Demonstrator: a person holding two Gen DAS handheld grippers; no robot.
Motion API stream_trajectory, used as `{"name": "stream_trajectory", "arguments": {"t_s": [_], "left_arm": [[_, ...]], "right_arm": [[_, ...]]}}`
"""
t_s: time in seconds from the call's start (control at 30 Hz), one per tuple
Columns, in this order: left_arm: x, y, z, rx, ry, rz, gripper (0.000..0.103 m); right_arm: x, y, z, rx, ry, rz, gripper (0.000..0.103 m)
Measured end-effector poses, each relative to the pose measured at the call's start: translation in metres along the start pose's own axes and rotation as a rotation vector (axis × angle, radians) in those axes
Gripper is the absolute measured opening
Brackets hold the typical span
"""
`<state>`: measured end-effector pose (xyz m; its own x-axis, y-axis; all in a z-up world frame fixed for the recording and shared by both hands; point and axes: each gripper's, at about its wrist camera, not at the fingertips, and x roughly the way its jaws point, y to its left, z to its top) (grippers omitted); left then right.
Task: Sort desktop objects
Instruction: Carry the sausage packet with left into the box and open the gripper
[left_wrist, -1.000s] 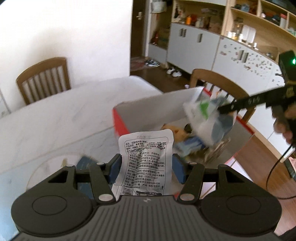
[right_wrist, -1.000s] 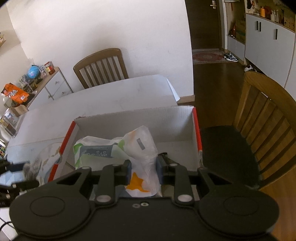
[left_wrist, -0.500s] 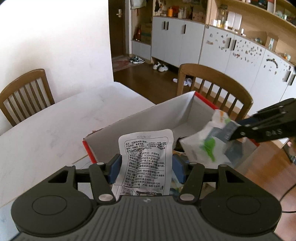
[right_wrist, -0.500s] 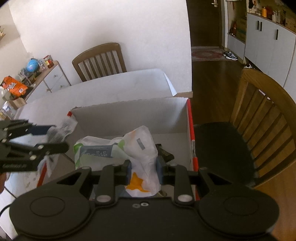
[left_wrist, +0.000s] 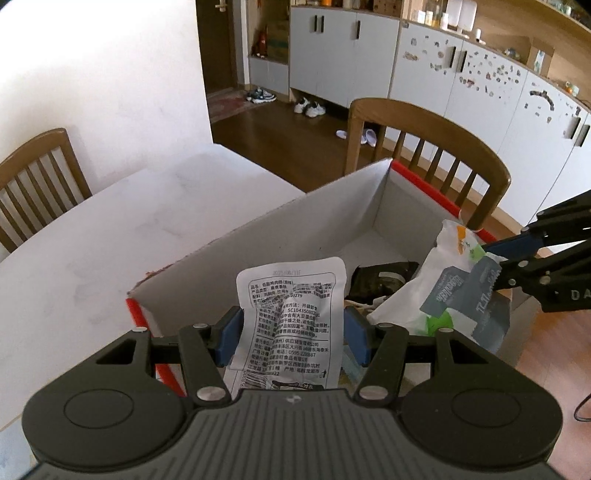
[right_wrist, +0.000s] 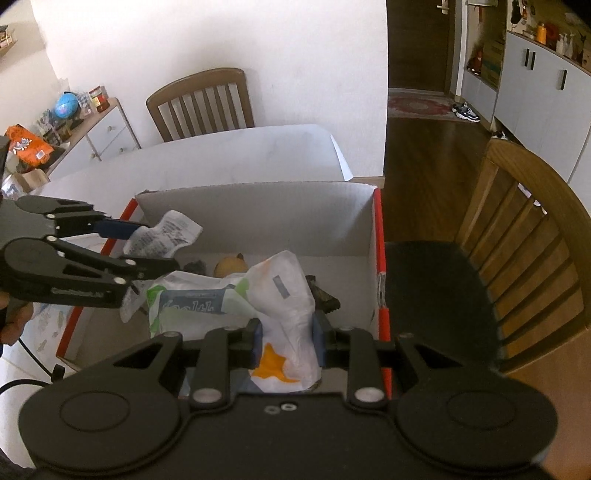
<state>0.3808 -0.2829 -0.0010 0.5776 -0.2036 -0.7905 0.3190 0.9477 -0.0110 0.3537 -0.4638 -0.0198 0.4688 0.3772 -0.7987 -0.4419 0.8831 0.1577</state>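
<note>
My left gripper is shut on a white printed snack packet, its blue pads pressing both edges; it hangs over the near left corner of the cardboard box with red edges. The right wrist view shows that gripper and the packet above the box. My right gripper is shut on a white plastic wipes pack with an orange mark, held over the box's middle. From the left wrist, the pack hangs from the right gripper.
Inside the box lie a black packet and a brown toy. The box sits on a white table. Wooden chairs stand at the far side and beside the box. A side cabinet carries clutter.
My left gripper has carried the printed packet rightward from the table to over the box. My right gripper has kept its place with the wipes pack.
</note>
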Motion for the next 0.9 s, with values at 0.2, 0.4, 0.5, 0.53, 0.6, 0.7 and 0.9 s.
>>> {"name": "stream_trajectory", "arguments": {"t_s": [0.2,0.4,0.5,0.53,0.6,0.7,0.9], "left_arm": [[0.016,0.002,0.003,0.001,0.032,0.002,0.058],[0.028,0.008,0.002,-0.008,0.070,-0.011,0.058],[0.033,0.010,0.002,-0.014,0.085,-0.018,0.058],[0.034,0.011,0.002,-0.018,0.091,-0.024,0.058],[0.038,0.012,0.003,-0.027,0.103,-0.030,0.058],[0.043,0.015,0.004,-0.043,0.128,-0.045,0.058],[0.047,0.019,0.003,-0.051,0.154,-0.052,0.059]], "right_arm": [[0.010,0.004,0.003,-0.035,0.018,-0.012,0.026],[0.025,0.009,0.005,-0.097,0.058,-0.024,0.026],[0.033,0.008,0.006,-0.100,0.078,-0.031,0.026],[0.035,0.009,0.006,-0.102,0.079,-0.031,0.026],[0.038,0.010,0.007,-0.105,0.079,-0.032,0.026],[0.045,0.012,0.009,-0.108,0.084,-0.036,0.027],[0.043,0.013,0.011,-0.129,0.083,-0.038,0.035]]}}
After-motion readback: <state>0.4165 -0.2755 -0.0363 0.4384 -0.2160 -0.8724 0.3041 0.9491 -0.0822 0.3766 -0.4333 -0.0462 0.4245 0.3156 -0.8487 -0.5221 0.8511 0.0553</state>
